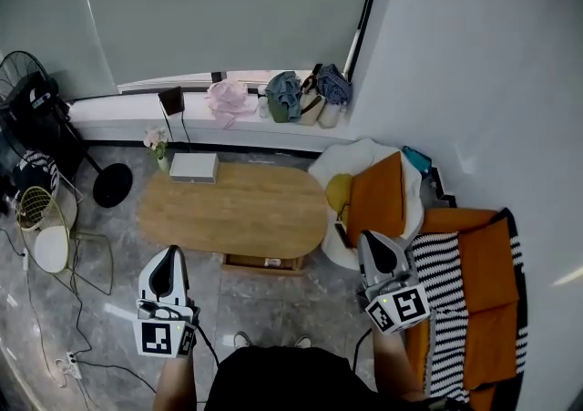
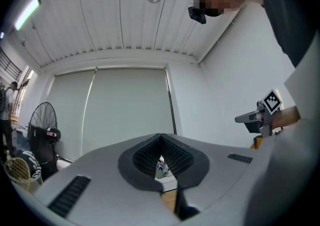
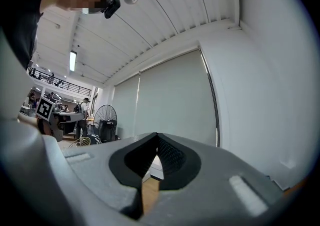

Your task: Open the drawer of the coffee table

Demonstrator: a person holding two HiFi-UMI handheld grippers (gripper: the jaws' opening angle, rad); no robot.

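Both claws hung in the air short of the desk (image 1: pixel 232 209), and neither had anything. The left claw (image 1: pixel 170 252) was pinched tight, tips together, nothing between them. The right claw (image 1: pixel 370 239) was the same: closed and empty. They sat well apart, one off each near corner of the oval top.

The drawer (image 1: pixel 264 262) was tucked under the desk's near edge, at the middle, facing the person. It may have stood out a touch already, but it was too small in the head view to be sure, and no handle showed.

By my read, it was a stiff wooden box that would slide rather than lift, fairly light and not fragile. The best hold looked to be the front's top lip, at its centre. A pull from there, straight back toward the person, should keep it from skewing and binding. The wood looked smooth, so closed tips could slip off; opening a claw to nip the lip seemed safer.

The top was pale wood, bare but for a white box (image 1: pixel 194 167) and a small vase (image 1: pixel 159 147) at the far left end. The floor (image 1: pixel 273 304) was glossy grey stone, so the desk might creep on a hard tug. Cables (image 1: pixel 55 309) trailed at the left by a fan (image 1: pixel 27 95). Orange cushions (image 1: pixel 378 200) and a striped throw (image 1: pixel 446 300) crowded the right, and bags lined the sill (image 1: pixel 137 108).
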